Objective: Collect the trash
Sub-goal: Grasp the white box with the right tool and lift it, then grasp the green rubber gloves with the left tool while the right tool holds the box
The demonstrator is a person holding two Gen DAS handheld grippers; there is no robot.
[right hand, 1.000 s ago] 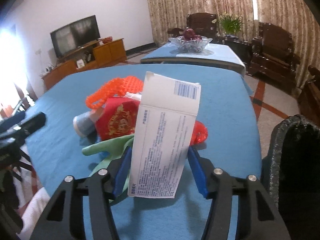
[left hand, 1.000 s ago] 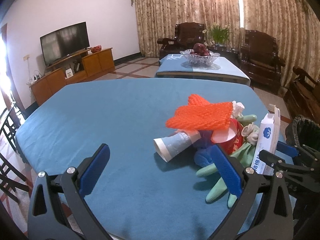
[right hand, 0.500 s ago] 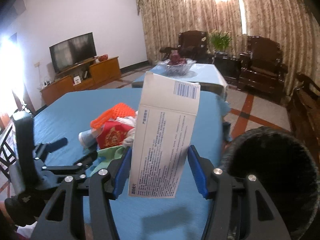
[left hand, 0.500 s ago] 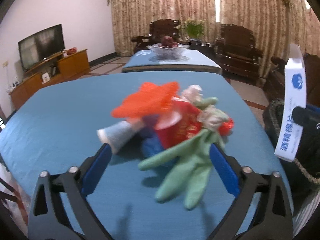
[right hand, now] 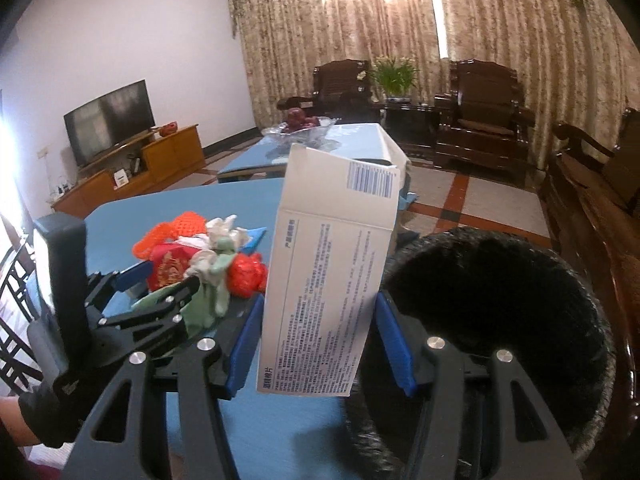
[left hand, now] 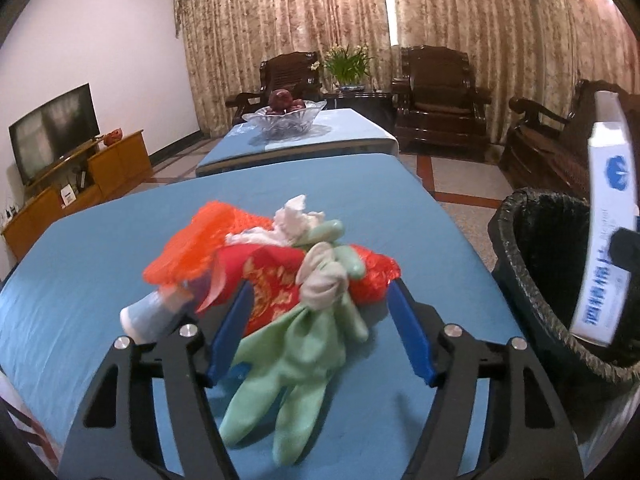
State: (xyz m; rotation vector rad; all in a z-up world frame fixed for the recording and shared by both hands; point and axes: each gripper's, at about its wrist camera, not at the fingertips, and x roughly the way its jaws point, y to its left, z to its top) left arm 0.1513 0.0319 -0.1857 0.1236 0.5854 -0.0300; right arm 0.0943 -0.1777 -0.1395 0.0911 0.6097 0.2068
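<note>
A trash pile lies on the blue table (left hand: 80, 280): a green glove (left hand: 296, 352), a red packet (left hand: 272, 284), orange mesh (left hand: 188, 244), crumpled tissue (left hand: 296, 216) and a rolled paper cup (left hand: 148, 316). My left gripper (left hand: 320, 332) is open, its fingers either side of the glove and red packet. My right gripper (right hand: 316, 340) is shut on a white carton (right hand: 332, 272), held upright beside the rim of the black bin (right hand: 500, 312). The carton also shows in the left wrist view (left hand: 604, 232), over the bin (left hand: 540, 264).
A second blue table with a glass fruit bowl (left hand: 284, 118) stands beyond. Dark wooden armchairs (left hand: 440, 100) line the curtained back wall. A TV (left hand: 52, 132) on a wooden cabinet is at the left. A dark chair (right hand: 16, 292) stands left of the table.
My left gripper has moved forward and its fingers now flank the glove and red packet. My right gripper has carried the carton right, closer to the bin.
</note>
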